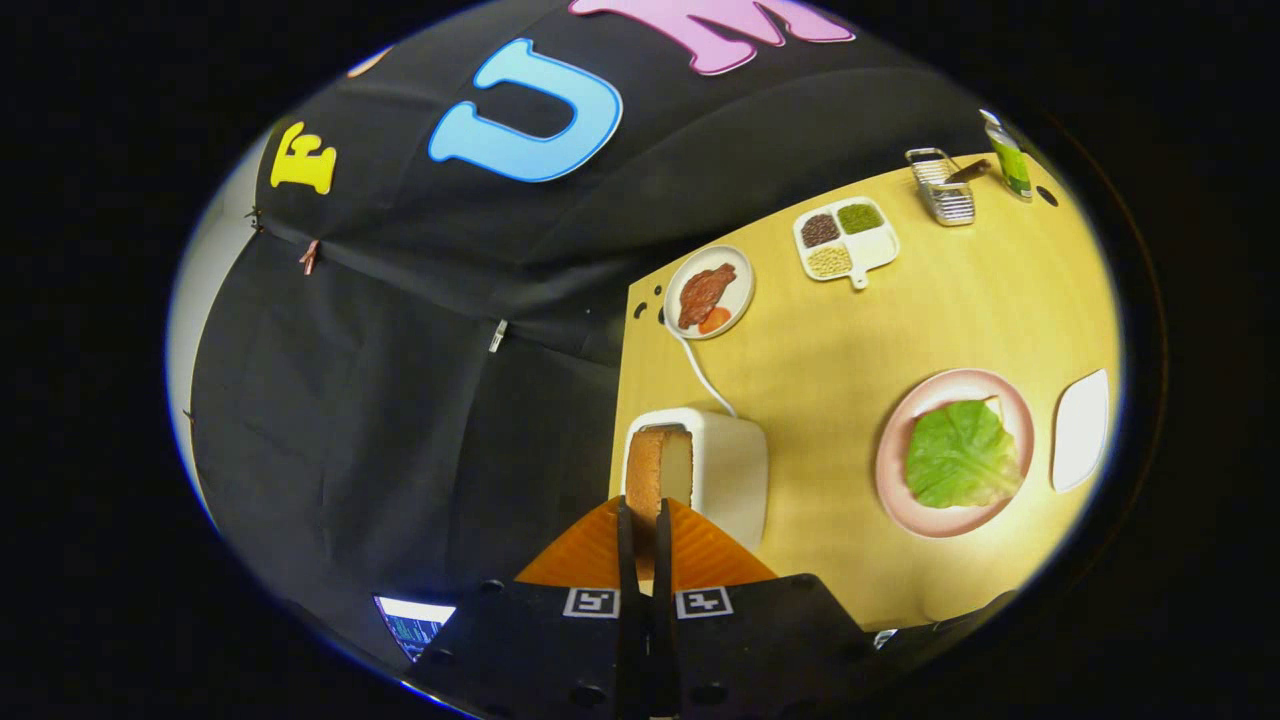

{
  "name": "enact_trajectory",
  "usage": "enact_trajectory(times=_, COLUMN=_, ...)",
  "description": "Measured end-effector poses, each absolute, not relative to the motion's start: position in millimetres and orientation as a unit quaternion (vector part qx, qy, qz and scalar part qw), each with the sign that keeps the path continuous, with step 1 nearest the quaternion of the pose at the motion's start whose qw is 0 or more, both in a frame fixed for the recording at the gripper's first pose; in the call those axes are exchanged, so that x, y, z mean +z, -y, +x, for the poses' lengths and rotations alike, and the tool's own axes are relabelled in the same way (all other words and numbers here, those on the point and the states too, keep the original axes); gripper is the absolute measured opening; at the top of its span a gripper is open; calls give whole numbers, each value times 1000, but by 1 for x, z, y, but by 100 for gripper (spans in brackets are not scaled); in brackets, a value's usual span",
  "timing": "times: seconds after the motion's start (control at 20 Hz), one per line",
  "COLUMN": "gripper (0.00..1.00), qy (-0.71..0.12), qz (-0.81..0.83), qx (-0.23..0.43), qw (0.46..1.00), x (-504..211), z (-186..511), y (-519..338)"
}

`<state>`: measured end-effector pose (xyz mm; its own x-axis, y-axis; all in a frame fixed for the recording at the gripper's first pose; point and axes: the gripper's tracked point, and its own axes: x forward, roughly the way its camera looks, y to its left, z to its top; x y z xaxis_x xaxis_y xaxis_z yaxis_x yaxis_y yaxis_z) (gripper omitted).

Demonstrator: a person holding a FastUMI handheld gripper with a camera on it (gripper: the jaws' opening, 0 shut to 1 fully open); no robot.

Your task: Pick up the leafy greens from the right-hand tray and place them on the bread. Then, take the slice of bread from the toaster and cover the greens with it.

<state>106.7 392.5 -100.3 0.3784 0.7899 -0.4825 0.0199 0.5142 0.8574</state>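
Two fingers of the gripper (645, 525) sit nearest the camera, drawn close together with only a thin gap between them. Pinched in that gap is the lower edge of a bread slice (657, 468), which both fingers press on. It stands on edge, crust toward the viewer, its pale face turned toward the toaster (728, 470). Whether the slice is still in the slot or already lifted just clear of it cannot be told from this angle.

That toaster is a white, rounded box at the near edge of a yellow wooden table (840, 380), and a white cord (700, 375) runs from it across the tabletop toward a small round plate (735, 275) that holds a brown piece of meat (705, 292) and an orange bit beside it.

Beyond the fingers and off to one side of the toaster lies a pink plate (900, 490). On it rests a green lettuce leaf (960, 455) (the task's greens), spread flat over a lower slice whose corner just peeks out at the leaf's far edge. Just beside the pink plate sits a white tray (1082, 430).

Farther away on the table are a divided white dish (880, 248) with three fillings, dark, green and pale, then a small wire rack (942, 190) and a green packet (1010, 160) near the far corner.
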Motion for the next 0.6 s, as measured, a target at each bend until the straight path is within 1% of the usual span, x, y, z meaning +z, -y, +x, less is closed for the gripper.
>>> enact_trajectory(times=0.2, gripper=6, qy=-496, qz=412, qx=242, qw=725, x=-130, z=102, y=-336)
enact_trajectory(times=0.6, gripper=6, qy=-520, qz=393, qx=223, qw=725, x=-195, z=89, y=-272)
